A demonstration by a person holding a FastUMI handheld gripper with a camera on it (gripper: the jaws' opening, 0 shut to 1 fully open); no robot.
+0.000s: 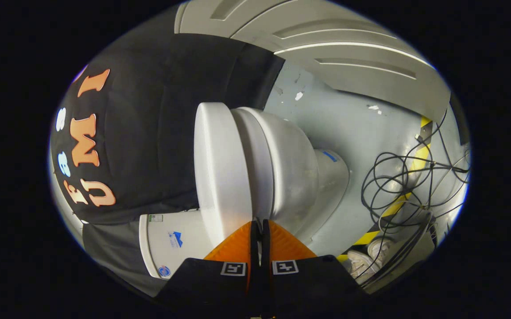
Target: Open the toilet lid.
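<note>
The view is rolled on its side. The white toilet lies across the middle, with its lid flat down on the seat and bowl. The tank, with small stickers on it, sits behind the lid, beside the fingers. My gripper is shut, its two fingers pressed close together with only a thin slit between them. The tips rest right at the near rim of the toilet, where the lid meets the seat. I see nothing held between them.
A tangle of black cables lies on the grey floor beyond the bowl, over a yellow-and-black tape stripe. A person's light shoe stands near the cables. A white panelled door closes the far side.
</note>
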